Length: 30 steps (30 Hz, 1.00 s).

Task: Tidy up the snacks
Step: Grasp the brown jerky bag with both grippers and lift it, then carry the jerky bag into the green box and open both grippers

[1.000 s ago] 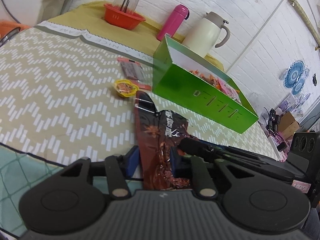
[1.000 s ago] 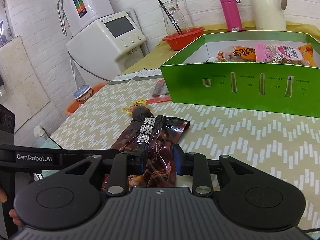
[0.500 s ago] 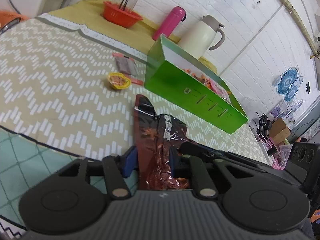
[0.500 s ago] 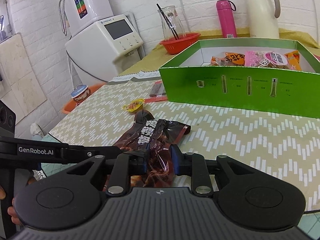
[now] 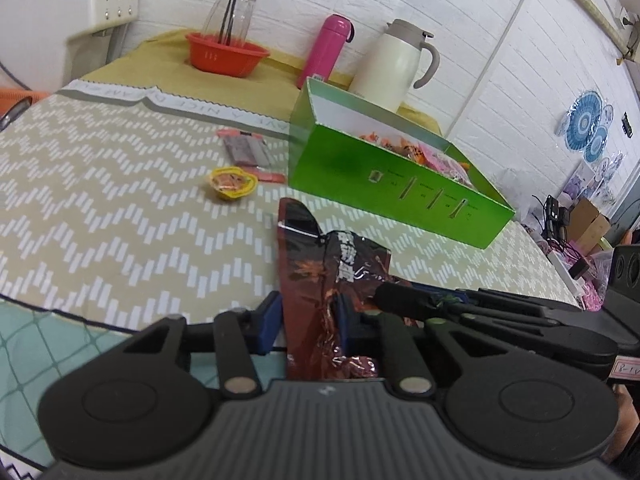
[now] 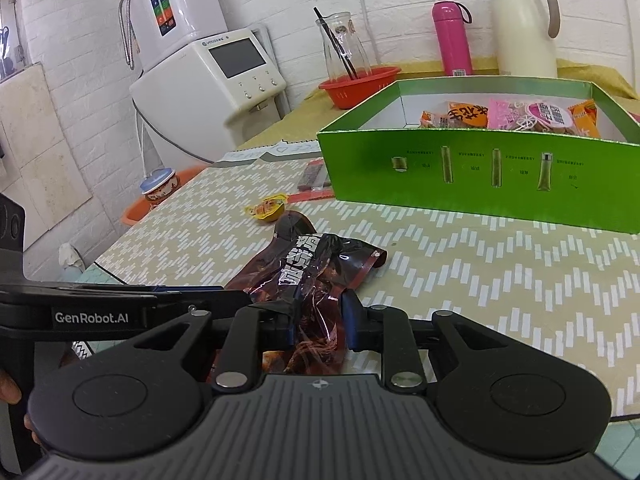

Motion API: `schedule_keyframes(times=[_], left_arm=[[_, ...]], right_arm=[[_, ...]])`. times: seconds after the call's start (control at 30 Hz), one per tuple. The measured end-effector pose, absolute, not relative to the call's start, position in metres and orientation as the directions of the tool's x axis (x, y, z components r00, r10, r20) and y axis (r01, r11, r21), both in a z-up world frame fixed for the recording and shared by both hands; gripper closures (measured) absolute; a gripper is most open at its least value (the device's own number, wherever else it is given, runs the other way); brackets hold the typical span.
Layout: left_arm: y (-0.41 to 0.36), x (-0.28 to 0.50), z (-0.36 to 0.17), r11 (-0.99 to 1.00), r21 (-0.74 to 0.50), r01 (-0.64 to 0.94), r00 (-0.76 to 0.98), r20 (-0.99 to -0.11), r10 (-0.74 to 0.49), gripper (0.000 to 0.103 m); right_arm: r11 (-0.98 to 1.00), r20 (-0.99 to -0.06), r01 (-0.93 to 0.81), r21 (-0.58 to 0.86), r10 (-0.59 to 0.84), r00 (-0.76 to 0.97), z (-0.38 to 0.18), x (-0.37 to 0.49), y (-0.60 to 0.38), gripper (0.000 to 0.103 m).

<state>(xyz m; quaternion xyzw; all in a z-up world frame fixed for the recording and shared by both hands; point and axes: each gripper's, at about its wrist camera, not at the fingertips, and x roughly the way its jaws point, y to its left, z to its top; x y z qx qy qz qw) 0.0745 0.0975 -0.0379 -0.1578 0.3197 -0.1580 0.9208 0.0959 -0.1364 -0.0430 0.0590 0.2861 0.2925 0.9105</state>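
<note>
1. Both my grippers are on the same dark red snack packet [image 5: 320,280], at its near end, which hangs just over the near edge of the table [image 5: 100,208].
2. My left gripper [image 5: 306,322] is pinched narrow on that end; the foil is squeezed between my blue pads [image 5: 269,320]. These jaws have just been closing, with the packet between them.
3. My right gripper [image 6: 320,322] sits a little wider around the crumpled body of the same packet [image 6: 312,280]. Its jaws have also been narrowing, and the film bunches against both pads [image 6: 352,316], so I judge it held.
4. The packet's long axis runs straight away from my fingers, its far tip pointing toward the green box [image 6: 480,168].
5. The box lies ahead, and to the right in my left view, well apart from the packet's tip, with bare tablecloth between. It is open-topped and already holds orange and pink snacks [image 6: 516,116] at its far side.
6. My right gripper looks nearer the box front, so I judge it better placed to carry the packet forward over the near wall, long axis leading.
7. A yellow jelly cup [image 5: 232,182] and a flat grey packet [image 5: 248,150] lie on the table to the left of the box, not yet sorted.
</note>
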Motion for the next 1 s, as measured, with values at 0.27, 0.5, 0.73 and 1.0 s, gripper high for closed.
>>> schedule_keyframes(times=[0.27, 0.5, 0.73, 1.0], left_arm=[[0.095, 0.069, -0.002, 0.892, -0.391, 0.228, 0.795, -0.453, -0.402, 0.093], [0.086, 0.093, 0.033, 0.883, -0.378, 0.279, 0.818, -0.387, -0.425, 0.093], [0.073, 0.146, 0.054, 0.874, -0.385, 0.298, 0.821, -0.363, -0.440, 0.093], [0.062, 0.219, 0.049, 0.860, -0.421, 0.288, 0.801, -0.387, -0.457, 0.094]], right_arm=[[0.820, -0.405, -0.517, 0.244, 0.571, 0.714, -0.012, 0.087, -0.142, 0.065], [0.837, -0.332, -0.510, 0.201, 0.547, 0.768, 0.021, 0.101, -0.151, 0.065], [0.862, -0.289, -0.476, 0.173, 0.507, 0.812, 0.042, 0.139, -0.159, 0.065], [0.882, -0.288, -0.435, 0.178, 0.470, 0.835, 0.038, 0.198, -0.170, 0.065]])
